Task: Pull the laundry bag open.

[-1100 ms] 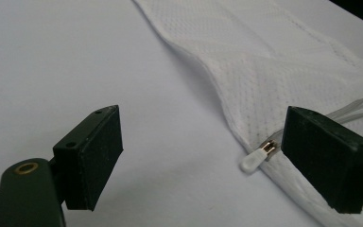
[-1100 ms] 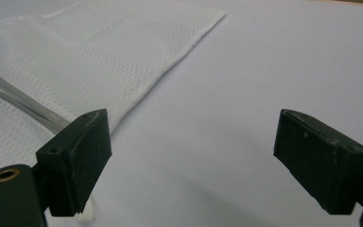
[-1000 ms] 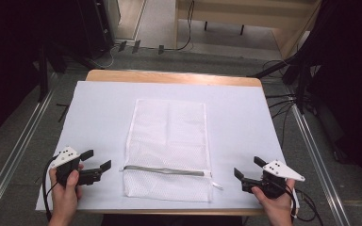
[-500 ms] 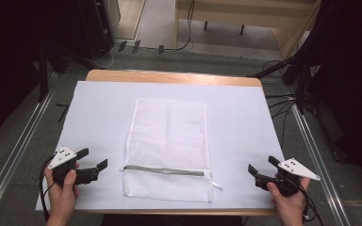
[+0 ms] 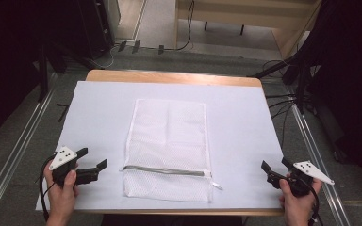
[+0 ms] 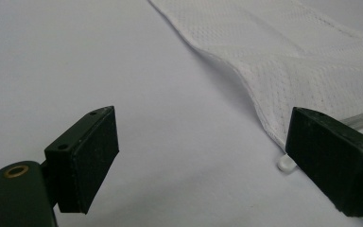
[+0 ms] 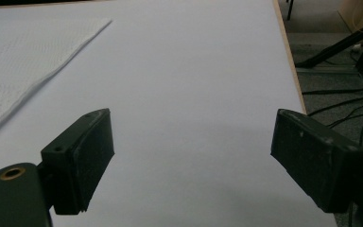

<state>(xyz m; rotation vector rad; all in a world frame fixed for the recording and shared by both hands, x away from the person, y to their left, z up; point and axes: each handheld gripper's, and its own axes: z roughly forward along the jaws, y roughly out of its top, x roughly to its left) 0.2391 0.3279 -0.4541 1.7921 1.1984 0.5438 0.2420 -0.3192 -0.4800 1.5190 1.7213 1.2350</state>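
Centrally mesh bag [image 5: 169, 141] flat on white sheet [image 5: 245, 122], open tongs [image 5: 93, 159] beside.

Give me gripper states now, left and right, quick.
Left gripper: open, holding nothing, just left of the mesh bag.
Right gripper: open, holding nothing, near the table's right edge.
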